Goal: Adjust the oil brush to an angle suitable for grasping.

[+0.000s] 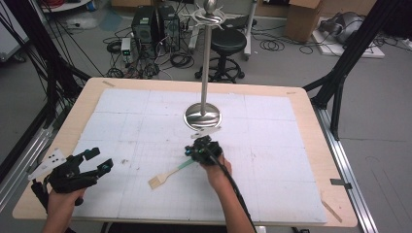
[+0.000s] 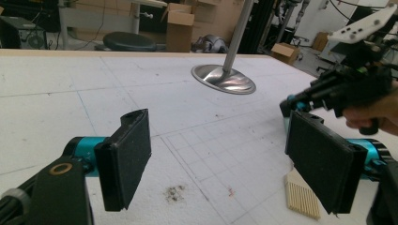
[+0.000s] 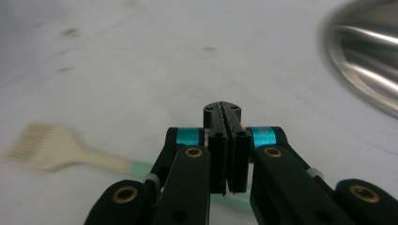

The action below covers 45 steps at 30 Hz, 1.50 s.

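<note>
A brush (image 1: 167,175) with a cream comb-like head and a pale green handle lies flat on the white table cover. My right gripper (image 1: 194,150) sits low over the handle's green end. Its jaws are pressed together with nothing between them (image 3: 226,140), and the brush (image 3: 44,146) runs under its arms. My left gripper (image 1: 99,160) hovers at the table's near left, jaws wide apart and empty (image 2: 220,159). In the left gripper view the brush head (image 2: 302,199) lies by the right jaw, with the right gripper (image 2: 287,105) beyond it.
A tall metal stand rises from a round shiny base (image 1: 202,116) mid-table, just beyond the right gripper, and has hooks at its top (image 1: 210,17). The base (image 2: 224,79) (image 3: 371,61) is close. A stool (image 1: 227,41), computers and cables lie on the floor behind the table.
</note>
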Motion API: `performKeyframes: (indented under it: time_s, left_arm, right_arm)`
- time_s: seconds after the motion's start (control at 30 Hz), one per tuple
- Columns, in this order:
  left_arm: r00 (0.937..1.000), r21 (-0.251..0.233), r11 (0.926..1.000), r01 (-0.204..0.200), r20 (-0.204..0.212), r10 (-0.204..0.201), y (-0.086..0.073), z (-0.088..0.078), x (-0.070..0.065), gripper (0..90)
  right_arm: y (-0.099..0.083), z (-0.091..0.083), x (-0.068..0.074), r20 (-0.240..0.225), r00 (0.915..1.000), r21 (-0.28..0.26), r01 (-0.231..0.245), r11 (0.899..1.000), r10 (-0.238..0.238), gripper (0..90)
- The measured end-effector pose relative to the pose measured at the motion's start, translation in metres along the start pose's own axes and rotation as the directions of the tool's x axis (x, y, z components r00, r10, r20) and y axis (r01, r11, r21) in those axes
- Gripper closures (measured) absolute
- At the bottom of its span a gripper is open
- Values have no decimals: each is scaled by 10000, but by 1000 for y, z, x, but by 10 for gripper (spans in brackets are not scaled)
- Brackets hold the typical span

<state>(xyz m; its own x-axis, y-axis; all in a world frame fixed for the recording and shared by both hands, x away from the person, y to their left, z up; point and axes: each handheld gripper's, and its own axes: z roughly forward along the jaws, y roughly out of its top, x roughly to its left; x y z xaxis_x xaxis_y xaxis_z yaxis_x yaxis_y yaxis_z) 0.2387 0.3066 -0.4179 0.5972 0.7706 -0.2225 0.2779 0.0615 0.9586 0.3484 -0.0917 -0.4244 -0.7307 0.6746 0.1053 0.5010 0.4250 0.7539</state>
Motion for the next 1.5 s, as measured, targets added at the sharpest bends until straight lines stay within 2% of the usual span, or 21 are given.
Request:
performKeyframes:
  time_s: [0.03,0.07,0.1,0.23,0.27,0.3,0.37,0.43,0.6,0.87,1.07,1.1,1.17,1.2,1.23,1.27,1.3,1.43,1.47,1.5]
  left_arm:
    - [10000,1,10000,-3,2,3,0,0,0,231]
    - [10000,1,10000,-3,2,3,0,0,0,231]
    - [10000,11,10000,-17,5,17,0,1,0,231]
    - [10000,21,10000,-14,4,14,0,1,0,231]
    - [10000,21,10000,-14,4,14,0,1,0,231]
    - [10000,19,10000,-18,17,17,0,0,0,231]
    - [10000,19,10000,-10,3,10,0,0,0,232]
    - [10000,9,10000,8,-7,-8,0,0,0,231]
    - [10000,40,10000,-10,-5,10,0,1,0,232]
    - [10000,70,10000,-11,-2,11,-1,2,-1,231]
    - [10000,91,10000,-18,13,18,-1,2,-1,231]
    - [10000,104,9999,-29,15,29,-1,2,-2,231]
    - [10000,120,9999,-24,51,24,-1,2,-2,231]
    - [10000,120,9999,-24,51,24,-1,2,-2,231]
    - [10000,137,9999,-39,54,38,-1,3,-2,231]
    - [10000,137,9999,-39,54,38,-1,3,-2,231]
    - [9999,220,9997,-105,76,103,-1,4,-2,231]
    - [9999,251,9996,-106,127,103,-2,5,-4,231]
    - [9999,251,9996,-106,127,103,-2,5,-4,231]
    - [9998,273,9995,-144,159,140,-2,6,-4,232]
  right_arm:
    - [-1,-1,-7,156,9997,23,-174,9998,174,897]
    - [-1,-1,-7,156,9997,23,-174,9998,174,897]
    - [-3,1,-12,115,9992,181,-384,9991,382,888]
    - [-4,14,3,-514,9986,431,107,9990,-85,880]
    - [-4,14,3,-514,9986,431,107,9990,-85,880]
    - [-4,22,11,-776,9965,544,347,9979,-304,886]
    - [-6,26,15,-850,9958,680,404,9969,-346,897]
    - [-7,25,15,-1007,9945,652,338,9973,-272,897]
    - [-10,21,21,-1328,9893,788,718,9943,-609,898]
    - [-16,16,25,-1717,9825,751,869,9934,-729,898]
    - [-19,13,32,-2078,9742,839,1070,9907,-877,898]
    - [-21,10,33,-2128,9734,794,1043,9914,-854,898]
    - [-24,3,29,-1998,9777,473,750,9961,-642,897]
    - [-24,3,29,-1998,9777,473,750,9961,-642,897]
    - [-28,-10,23,-1869,9817,3,362,9993,-355,855]
    - [-28,-10,23,-1869,9817,3,362,9993,-355,855]
    - [-32,-24,16,-1663,9859,-358,152,9992,-210,815]
    - [-43,-57,0,-1133,9931,-1263,-432,9911,288,696]
    - [-43,-57,0,-1133,9931,-1263,-432,9911,288,696]
    - [-52,-75,-8,-798,9953,-1616,-663,9846,539,614]
